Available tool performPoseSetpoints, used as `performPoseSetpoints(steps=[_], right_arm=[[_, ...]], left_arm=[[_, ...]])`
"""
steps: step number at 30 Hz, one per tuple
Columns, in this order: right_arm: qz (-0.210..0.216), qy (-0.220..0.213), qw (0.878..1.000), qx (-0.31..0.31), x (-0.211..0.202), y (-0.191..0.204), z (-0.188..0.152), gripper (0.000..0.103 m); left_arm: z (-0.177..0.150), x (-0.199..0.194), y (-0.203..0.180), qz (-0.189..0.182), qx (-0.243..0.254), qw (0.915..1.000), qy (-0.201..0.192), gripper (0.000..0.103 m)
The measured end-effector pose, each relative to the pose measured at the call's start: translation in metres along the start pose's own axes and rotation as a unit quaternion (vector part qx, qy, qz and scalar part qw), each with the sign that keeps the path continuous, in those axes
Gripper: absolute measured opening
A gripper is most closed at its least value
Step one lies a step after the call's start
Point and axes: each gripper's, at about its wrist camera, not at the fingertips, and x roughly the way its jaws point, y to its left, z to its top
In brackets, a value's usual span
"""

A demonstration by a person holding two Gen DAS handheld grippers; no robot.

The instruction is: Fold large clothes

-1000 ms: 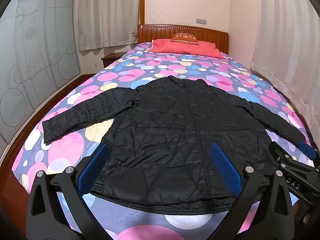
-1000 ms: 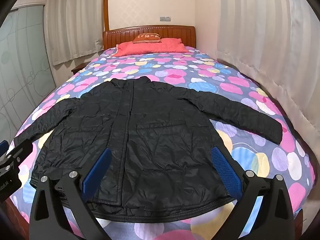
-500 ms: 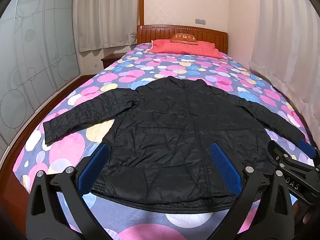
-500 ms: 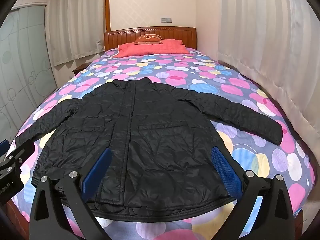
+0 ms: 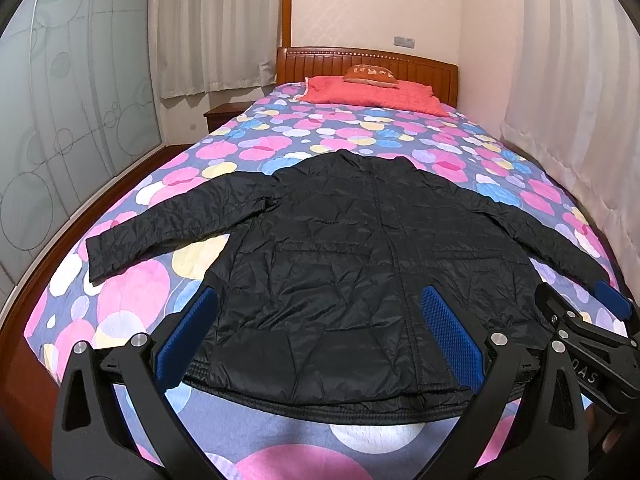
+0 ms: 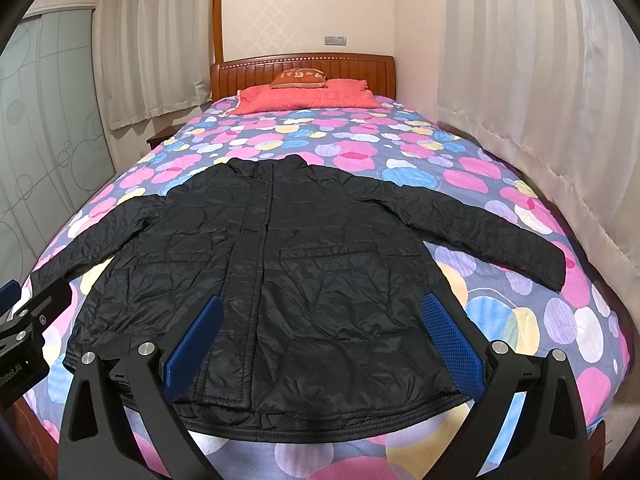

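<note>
A black quilted jacket (image 5: 340,264) (image 6: 304,276) lies flat and front up on the bed, both sleeves spread out to the sides, its hem toward me. My left gripper (image 5: 318,332) hovers open above the hem with nothing between its blue pads. My right gripper (image 6: 320,336) also stands open over the hem, empty. In the left wrist view the right gripper (image 5: 580,324) shows at the right edge, near the jacket's right cuff. The left gripper (image 6: 24,320) appears at the left edge of the right wrist view, near the left cuff.
The bed (image 5: 280,148) carries a spread with pink, blue and yellow spots. A red pillow (image 5: 372,90) with a small orange cushion (image 5: 370,74) lies at the wooden headboard (image 5: 320,64). Curtains (image 5: 580,100) hang close on the right; frosted sliding doors (image 5: 60,120) and a nightstand (image 5: 224,114) stand left.
Both grippers have drawn slightly back and tilted up, so the jacket sits a little lower in each view. The jacket itself has not moved and both grippers stay open.
</note>
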Motion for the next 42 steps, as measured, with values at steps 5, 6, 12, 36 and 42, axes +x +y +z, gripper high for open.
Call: performPoseSetpoints(steps=[5,6,12,36,42], right_arm=[[0.000,0.000,1.000,0.000,-0.0001,-0.0001,-0.0004,0.099],[0.000,-0.001,1.000,0.000,-0.0002,-0.0001,-0.0005,0.099],[0.000,-0.001,1.000,0.000,0.0000,0.0003,-0.0009,0.099],[-0.001,0.000,1.000,-0.001,0.0001,0.0007,-0.0023,0.099],[-0.001,-0.001,1.000,-0.001,0.0001,0.0007,-0.0028,0.099]], left_arm=[[-0.0027,0.0000,0.0016,-0.001,-0.003,1.0000,0.001,0.101],[-0.0025,0.0002,0.0018,-0.001,-0.003,1.0000,0.001,0.101],[-0.0029,0.0002,0.0027,-0.003,-0.004,1.0000,0.003,0.101],[-0.0080,0.0018,0.0075,-0.002,-0.007,1.0000,0.006,0.101],[-0.0083,0.0038,0.0088,-0.002,-0.008,0.9999,0.006,0.101]])
